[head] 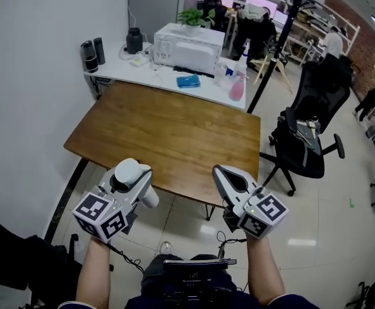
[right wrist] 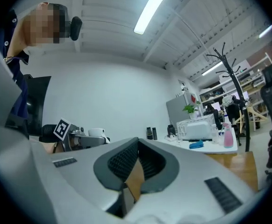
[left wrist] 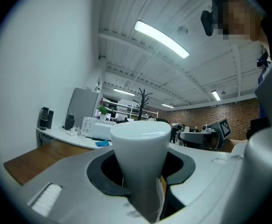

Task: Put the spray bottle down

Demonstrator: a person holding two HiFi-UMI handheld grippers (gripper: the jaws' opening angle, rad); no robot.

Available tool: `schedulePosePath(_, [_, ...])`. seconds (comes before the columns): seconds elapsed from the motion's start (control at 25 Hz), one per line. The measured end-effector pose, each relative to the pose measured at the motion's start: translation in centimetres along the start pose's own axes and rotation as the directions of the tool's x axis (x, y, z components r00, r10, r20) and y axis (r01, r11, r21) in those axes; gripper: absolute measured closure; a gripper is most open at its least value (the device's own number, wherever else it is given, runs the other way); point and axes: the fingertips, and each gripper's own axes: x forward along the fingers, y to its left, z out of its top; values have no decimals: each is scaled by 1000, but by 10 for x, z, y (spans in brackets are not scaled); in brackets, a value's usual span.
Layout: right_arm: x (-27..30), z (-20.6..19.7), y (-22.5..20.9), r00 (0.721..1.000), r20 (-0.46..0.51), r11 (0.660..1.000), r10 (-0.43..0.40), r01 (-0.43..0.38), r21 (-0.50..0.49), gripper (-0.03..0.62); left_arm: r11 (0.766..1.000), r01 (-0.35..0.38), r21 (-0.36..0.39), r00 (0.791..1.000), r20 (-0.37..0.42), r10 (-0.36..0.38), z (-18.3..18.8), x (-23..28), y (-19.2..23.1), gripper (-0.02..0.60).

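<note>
A white spray bottle stands upright between the jaws of my left gripper, which is shut on it, just off the near edge of the wooden table. In the left gripper view the bottle fills the gap between the jaws, widening upward like a cone. My right gripper is held level beside it, to the right, over the same table edge. In the right gripper view its ribbed pads meet, with nothing between them. The left gripper with the white bottle shows there at the left.
A white counter behind the table holds a microwave, a pink spray bottle, a blue cloth, a kettle and black speakers. A black office chair stands right of the table. A white wall runs along the left.
</note>
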Motion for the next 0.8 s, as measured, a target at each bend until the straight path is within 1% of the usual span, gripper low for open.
schedulePosePath(0.12, [16, -2, -18, 999, -15, 999, -30, 30, 9, 594, 1000, 25, 1, 1000, 0, -25, 6, 29, 19, 396])
schedulePosePath(0.24, [30, -6, -35, 999, -31, 999, -34, 34, 13, 594, 999, 34, 9, 999, 4, -34, 12, 58, 34, 396])
schedulePosePath(0.36, [43, -8, -62, 999, -29, 999, -34, 35, 23, 594, 999, 35, 21, 999, 11, -35, 18, 93, 43, 396])
schedulePosePath(0.64, [79, -21, -113, 998, -57, 1000, -10, 9, -9, 594, 998, 38, 47, 999, -21, -37, 10, 169, 43, 396])
schedulePosePath(0.8, [93, -29, -133, 996, -81, 1000, 30, -30, -1, 594, 997, 28, 68, 999, -36, -25, 3, 201, 45, 396])
